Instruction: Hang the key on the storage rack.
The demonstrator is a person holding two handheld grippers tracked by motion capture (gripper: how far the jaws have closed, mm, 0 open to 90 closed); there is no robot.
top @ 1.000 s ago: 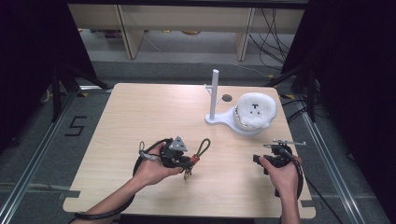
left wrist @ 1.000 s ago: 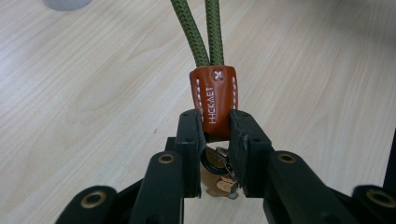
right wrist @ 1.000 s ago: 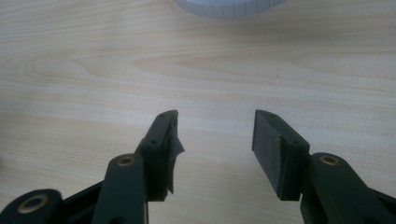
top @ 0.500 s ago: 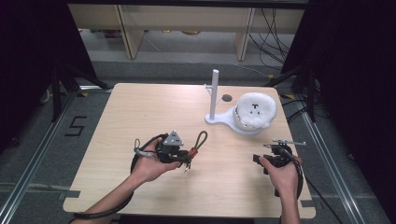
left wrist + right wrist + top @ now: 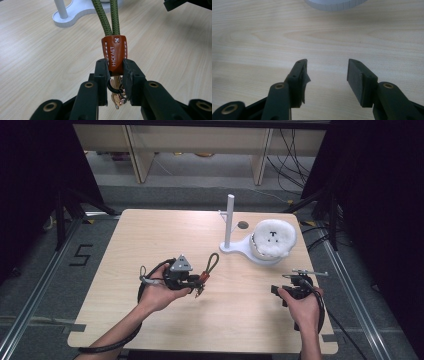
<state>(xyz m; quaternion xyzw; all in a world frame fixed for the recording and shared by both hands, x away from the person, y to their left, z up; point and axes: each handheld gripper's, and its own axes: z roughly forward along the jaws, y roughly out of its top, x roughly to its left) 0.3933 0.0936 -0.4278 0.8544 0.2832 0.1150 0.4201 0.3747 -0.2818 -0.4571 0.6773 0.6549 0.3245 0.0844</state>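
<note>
A: Briefly, left tool [image 5: 113, 72]: jaws clamped on the brown leather tab [image 5: 114, 54] of a keychain, held just above the worktop [image 5: 150, 240]. Green cord loop [image 5: 212, 262] pointed toward the white stand [image 5: 229, 222], probably so it could be hung on the post.

B: Right tool [image 5: 327, 75]?

A: Jaws apart, nothing between them, low over the wood near the front right edge; likely idle.

B: Anything unclear?

A: Metal ring and clasp [image 5: 117, 96] sat half hidden behind the jaws. The fluffy white thing [image 5: 273, 237] on the stand's base was hard to identify.

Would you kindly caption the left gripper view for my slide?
Left gripper clamps a keychain's brown leather tab, green cord loop extending toward the white stand.
</note>
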